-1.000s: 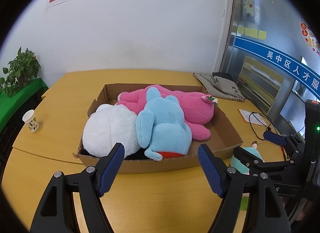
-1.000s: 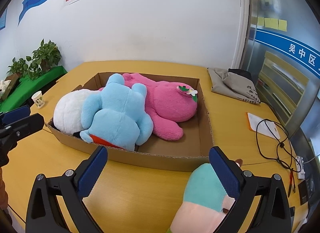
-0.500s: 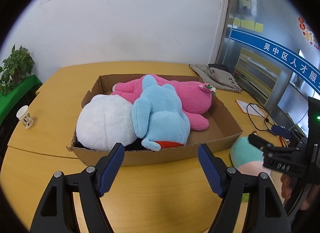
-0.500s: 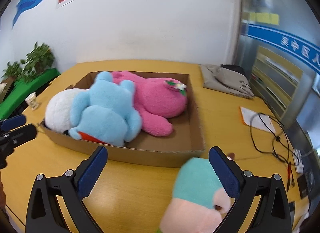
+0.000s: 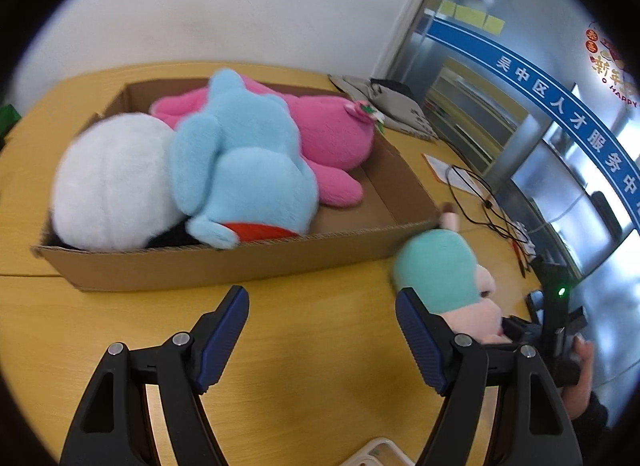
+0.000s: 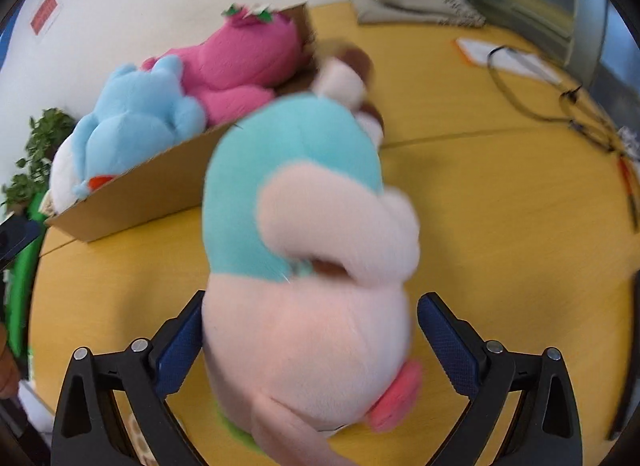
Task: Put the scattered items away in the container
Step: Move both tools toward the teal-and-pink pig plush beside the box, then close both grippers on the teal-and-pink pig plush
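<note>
A shallow cardboard box on the yellow table holds a white plush, a light-blue plush and a pink plush. A teal-and-pale-pink plush lies on the table just outside the box's right front corner; it also shows in the left wrist view. My right gripper is open with its jaws on either side of this plush's pink lower body; its left pad touches the plush. My left gripper is open and empty above the table in front of the box.
A black cable, a paper sheet and a grey folded cloth bag lie on the table right of the box. The box also shows in the right wrist view. A green plant stands far left. A white wall is behind.
My right gripper has moved forward and down onto the teal-and-pink plush, which now fills the space between its jaws. My left gripper has swung right and nearer the box front.
</note>
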`<state>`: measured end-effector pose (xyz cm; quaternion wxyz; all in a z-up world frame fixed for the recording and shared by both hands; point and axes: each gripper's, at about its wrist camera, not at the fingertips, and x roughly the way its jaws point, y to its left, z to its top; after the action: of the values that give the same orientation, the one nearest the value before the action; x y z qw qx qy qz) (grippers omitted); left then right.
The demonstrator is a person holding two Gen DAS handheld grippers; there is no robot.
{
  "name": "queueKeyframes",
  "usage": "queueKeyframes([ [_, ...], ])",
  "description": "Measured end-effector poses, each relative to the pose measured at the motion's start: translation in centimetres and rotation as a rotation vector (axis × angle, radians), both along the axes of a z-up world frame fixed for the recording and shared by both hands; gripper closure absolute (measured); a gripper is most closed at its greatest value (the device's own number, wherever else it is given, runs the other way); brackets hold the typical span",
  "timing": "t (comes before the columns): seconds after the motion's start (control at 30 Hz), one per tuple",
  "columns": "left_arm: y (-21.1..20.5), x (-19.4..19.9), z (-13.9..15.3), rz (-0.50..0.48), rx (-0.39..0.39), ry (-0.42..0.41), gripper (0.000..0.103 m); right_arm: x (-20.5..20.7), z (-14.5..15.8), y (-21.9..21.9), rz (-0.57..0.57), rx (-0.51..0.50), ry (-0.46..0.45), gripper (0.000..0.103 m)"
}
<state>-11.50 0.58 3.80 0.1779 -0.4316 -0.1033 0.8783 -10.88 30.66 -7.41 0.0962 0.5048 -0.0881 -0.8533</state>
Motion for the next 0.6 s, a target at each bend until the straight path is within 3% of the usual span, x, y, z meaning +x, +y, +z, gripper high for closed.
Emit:
queueKeyframes([
  [0.1,1.6,-1.0,-2.1,-0.070,0.045,-0.057,0.027,1.1,-0.8,-2.3,0.078,0.074,0.017,0.008],
  [0.3,3.2,-3.0,-6.3,-0.101,0.180,-0.199,0.027,3.5,-1.2,-5.3,0.235,-0.019,0.017,0.010],
  [0.4,2.3,-3.6,-7.5,-0.094,0.305,-0.258,0.026,4.2,-1.3,-5.6,0.230,-0.039,0.022,0.011],
  [0.6,2.4,-3.5,-8.0,-0.161,0.446,-0.291,0.026,4.7,-1.3,-5.1,0.274,-0.063,0.031,0.011],
])
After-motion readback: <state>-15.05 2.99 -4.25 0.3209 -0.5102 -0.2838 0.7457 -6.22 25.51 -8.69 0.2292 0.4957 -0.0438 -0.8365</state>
